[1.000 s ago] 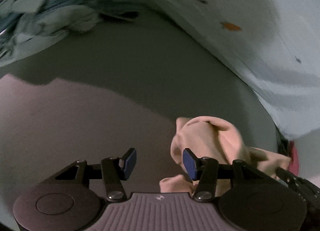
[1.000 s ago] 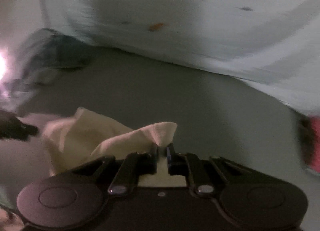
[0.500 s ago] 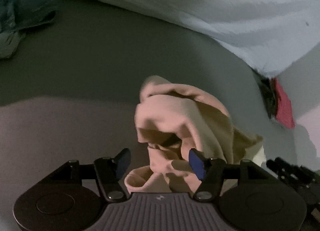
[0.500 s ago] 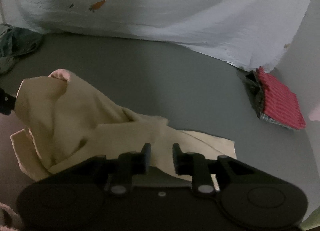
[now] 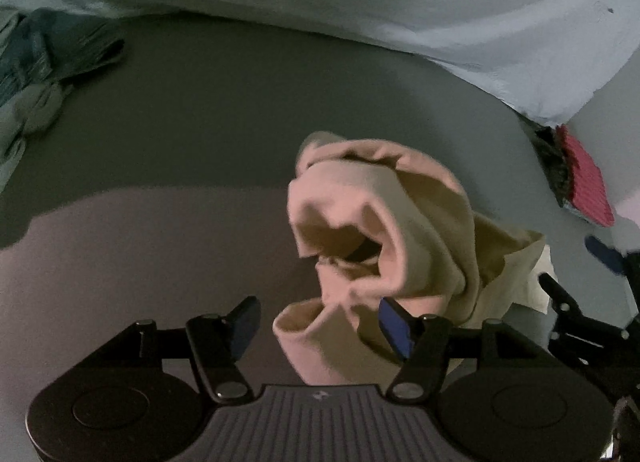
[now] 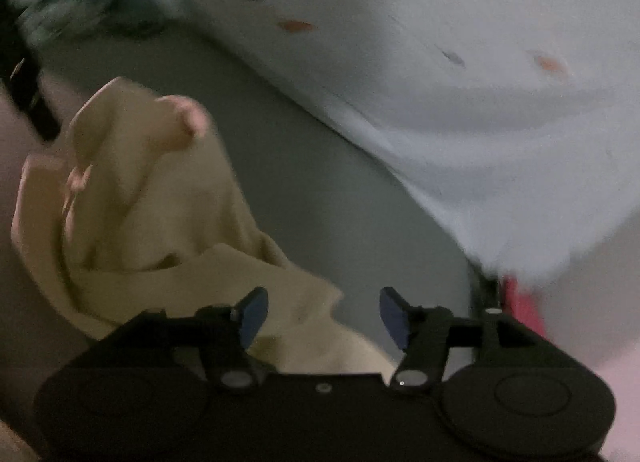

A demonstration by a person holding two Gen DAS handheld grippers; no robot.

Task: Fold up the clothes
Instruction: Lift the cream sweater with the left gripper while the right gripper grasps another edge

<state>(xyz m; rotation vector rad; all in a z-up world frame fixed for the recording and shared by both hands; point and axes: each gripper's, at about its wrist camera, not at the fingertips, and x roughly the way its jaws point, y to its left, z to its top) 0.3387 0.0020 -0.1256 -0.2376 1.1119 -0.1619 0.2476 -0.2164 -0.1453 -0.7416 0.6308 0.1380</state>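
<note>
The matte black two-finger left gripper (image 5: 316, 326) has blue pads, silver pivot screws and a ribbed grey plate. The black right gripper (image 6: 320, 316), blurred, seems to match.

A second ago the right gripper (image 6: 320, 316) was clamped on an edge of the cream garment (image 5: 400, 221); now its jaws are opening, standing well apart, and the cloth lies slack beneath them, touching neither pad. The left gripper (image 5: 320, 322) has spread wider too, and the garment, which then sat off by its right finger, now lies bunched between its fingers. The garment has dropped from a lifted peak into a crumpled heap on the grey bed (image 5: 240, 121).
</note>
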